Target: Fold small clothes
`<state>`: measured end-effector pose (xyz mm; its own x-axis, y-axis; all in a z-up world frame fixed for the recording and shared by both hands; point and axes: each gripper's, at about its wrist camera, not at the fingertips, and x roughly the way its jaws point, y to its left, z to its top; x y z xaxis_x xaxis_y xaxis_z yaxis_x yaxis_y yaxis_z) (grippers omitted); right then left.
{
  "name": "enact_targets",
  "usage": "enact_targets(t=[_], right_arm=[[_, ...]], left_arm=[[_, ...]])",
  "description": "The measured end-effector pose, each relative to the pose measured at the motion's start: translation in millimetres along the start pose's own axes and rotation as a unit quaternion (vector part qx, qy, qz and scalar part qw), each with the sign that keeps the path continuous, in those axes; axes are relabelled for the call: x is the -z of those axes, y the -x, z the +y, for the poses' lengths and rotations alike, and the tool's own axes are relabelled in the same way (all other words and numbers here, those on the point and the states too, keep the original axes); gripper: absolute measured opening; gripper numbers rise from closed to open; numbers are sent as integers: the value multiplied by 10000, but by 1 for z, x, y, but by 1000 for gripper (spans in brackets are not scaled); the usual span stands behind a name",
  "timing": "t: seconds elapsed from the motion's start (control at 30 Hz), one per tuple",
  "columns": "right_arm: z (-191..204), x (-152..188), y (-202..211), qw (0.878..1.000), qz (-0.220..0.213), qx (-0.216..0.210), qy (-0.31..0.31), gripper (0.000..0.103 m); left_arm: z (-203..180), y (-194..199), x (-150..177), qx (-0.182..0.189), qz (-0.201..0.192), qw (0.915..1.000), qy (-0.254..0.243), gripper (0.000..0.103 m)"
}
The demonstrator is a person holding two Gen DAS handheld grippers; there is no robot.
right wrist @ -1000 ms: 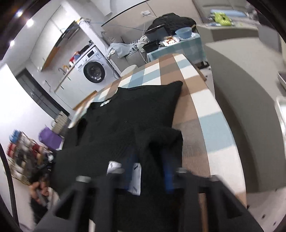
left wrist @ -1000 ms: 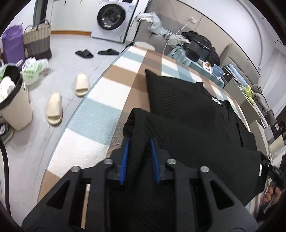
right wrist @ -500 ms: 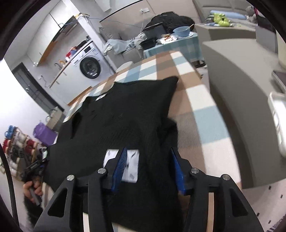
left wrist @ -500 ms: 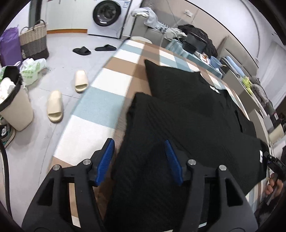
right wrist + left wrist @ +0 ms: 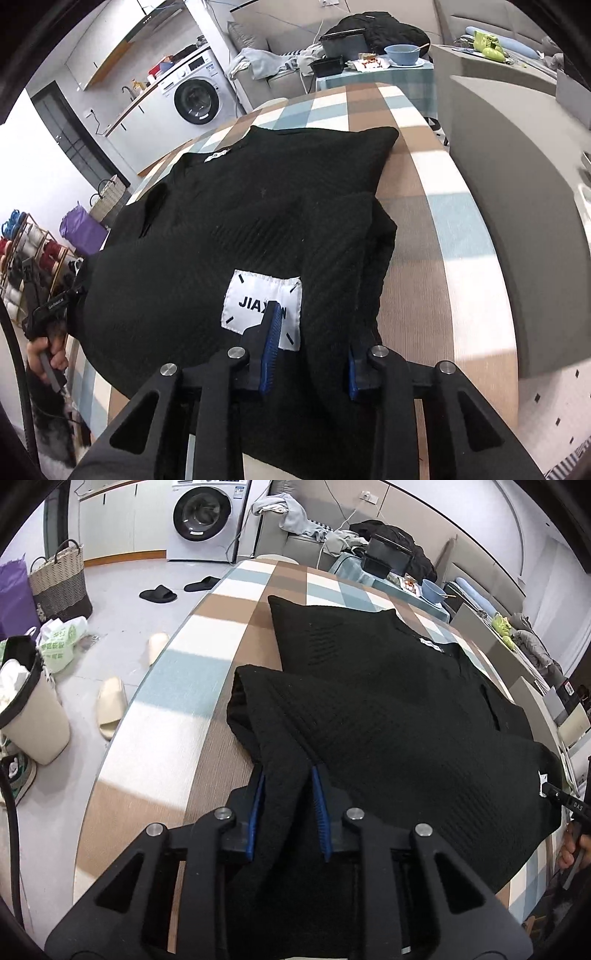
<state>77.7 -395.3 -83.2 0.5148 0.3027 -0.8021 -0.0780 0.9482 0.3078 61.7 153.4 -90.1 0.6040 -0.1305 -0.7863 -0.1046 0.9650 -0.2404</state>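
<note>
A black knit top [image 5: 388, 709] lies on a checked tablecloth [image 5: 207, 635], its near part folded up over itself. My left gripper [image 5: 286, 775] is shut on the folded near-left edge of the top. In the right wrist view the top [image 5: 240, 206] shows a white "JIAX" label [image 5: 255, 295]. My right gripper [image 5: 310, 343] has its jaws parted with the near-right edge of the top lying between them; one blue pad [image 5: 271, 339] lies over the label.
The table [image 5: 476, 273] ends close on the right, with a grey sofa [image 5: 517, 155] beside it. On the floor left of the table are slippers [image 5: 109, 712], a bin [image 5: 26, 709] and a woven basket [image 5: 59, 579]. A washing machine [image 5: 203, 517] stands behind.
My left gripper opened half a second ago and has now shut on the fold's left edge again. My right gripper opened and stays open around the right edge. The fold lies lower on the top.
</note>
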Motion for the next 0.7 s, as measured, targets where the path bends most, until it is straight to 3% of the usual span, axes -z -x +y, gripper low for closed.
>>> enact_targets(t=[0.23,0.37,0.7], right_arm=[[-11,14,20,9996,-147,-115,-226,31],[-19,22,44,9980,-493,-315,-259,31],[-12,18,39,9972,-596,-415,-204,31]], left_arm=[[12,24,9,-67,-64,9996,268,24],[15,40,16,9,-254,9991,341,24],[5,42,21,-83,-220,9995,228,24]])
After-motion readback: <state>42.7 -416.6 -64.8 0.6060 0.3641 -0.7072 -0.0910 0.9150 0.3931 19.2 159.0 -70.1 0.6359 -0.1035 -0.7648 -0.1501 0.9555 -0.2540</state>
